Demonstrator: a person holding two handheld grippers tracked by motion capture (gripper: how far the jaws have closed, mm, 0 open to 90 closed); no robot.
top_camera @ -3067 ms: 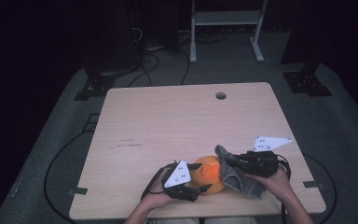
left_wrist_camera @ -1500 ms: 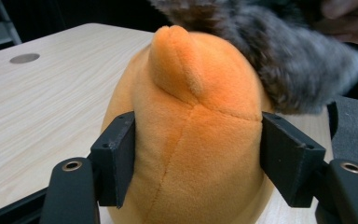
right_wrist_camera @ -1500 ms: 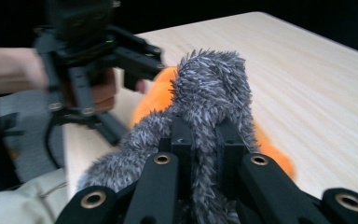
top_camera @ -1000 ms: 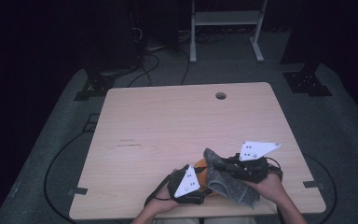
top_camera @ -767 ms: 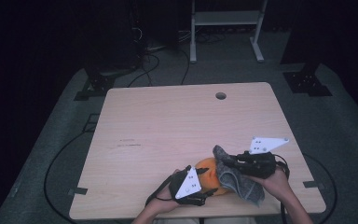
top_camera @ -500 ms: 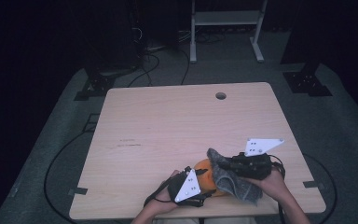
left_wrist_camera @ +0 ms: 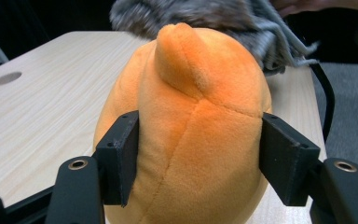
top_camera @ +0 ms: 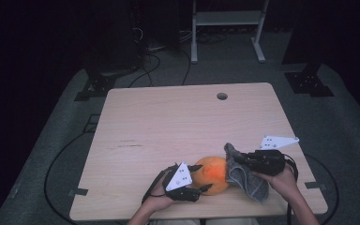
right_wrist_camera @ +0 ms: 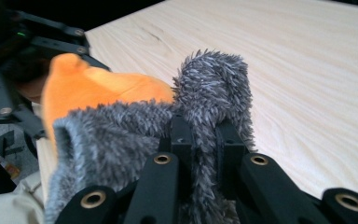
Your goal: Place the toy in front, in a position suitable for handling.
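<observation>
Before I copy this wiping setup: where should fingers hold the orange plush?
Probably across the orange plush's wide middle, from the person's side, as the left gripper does. Its rounded flanks seat both fingers, leaving the top free for the grey cloth.

Surface (top_camera: 168, 117): pale wood-grain laminate, matt, smooth; fine straight grain visible in both gripper views; one round hole (top_camera: 222, 96) near the far edge.

Orange toy (left_wrist_camera: 191, 130): short plush fabric, soft velvety nap, matt, with stitched seams running down it. It sits near the surface's front edge.

Grey cloth (right_wrist_camera: 214, 88): long shaggy pile, fuzzy and rough-looking, matt, mottled grey.

Left gripper (left_wrist_camera: 198, 158): fingers (left_wrist_camera: 121, 158) of black plastic, matt, slightly grainy, flat pads pressed into the plush; brass-coloured metal inserts at the joints.

Right gripper (right_wrist_camera: 200, 140): same matt black plastic, pinched on the cloth's pile.

Triangular plates (top_camera: 279, 141): pale, flat, matt.

Floor (top_camera: 347, 126): grey, carpet-like, dull.
</observation>
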